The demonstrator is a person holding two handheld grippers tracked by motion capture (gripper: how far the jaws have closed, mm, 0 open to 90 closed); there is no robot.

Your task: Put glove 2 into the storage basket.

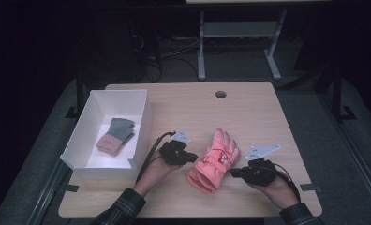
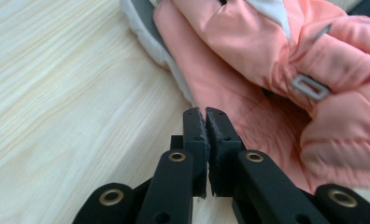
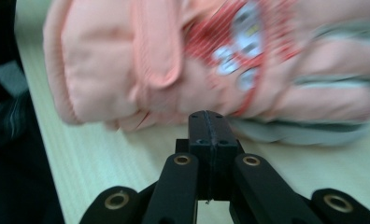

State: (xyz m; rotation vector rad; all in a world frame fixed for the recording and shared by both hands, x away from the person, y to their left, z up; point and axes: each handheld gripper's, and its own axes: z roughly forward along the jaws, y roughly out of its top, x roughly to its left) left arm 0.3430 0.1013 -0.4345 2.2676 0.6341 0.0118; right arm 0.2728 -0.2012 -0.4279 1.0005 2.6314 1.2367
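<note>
A salmon-pink ski glove (image 1: 215,160) lies on the wooden table (image 1: 272,117), cuff toward me and fingers pointing away. My left gripper (image 1: 193,158) sits at its left edge. In the left gripper view the jaws (image 2: 205,113) stand a thin slit apart, with nothing between them, and the tips are just short of the glove (image 2: 248,60). My right gripper (image 1: 232,173) is at the glove's right side near the cuff. Its jaws (image 3: 210,115) are pressed together and empty, close in front of the blurred glove (image 3: 122,60).
A white open box (image 1: 143,133) stands at the left of the table with a grey and pink knitted glove (image 1: 116,136) inside. A cable hole (image 1: 220,94) is near the far edge. A desk frame (image 1: 201,47) stands on the dark floor behind.
</note>
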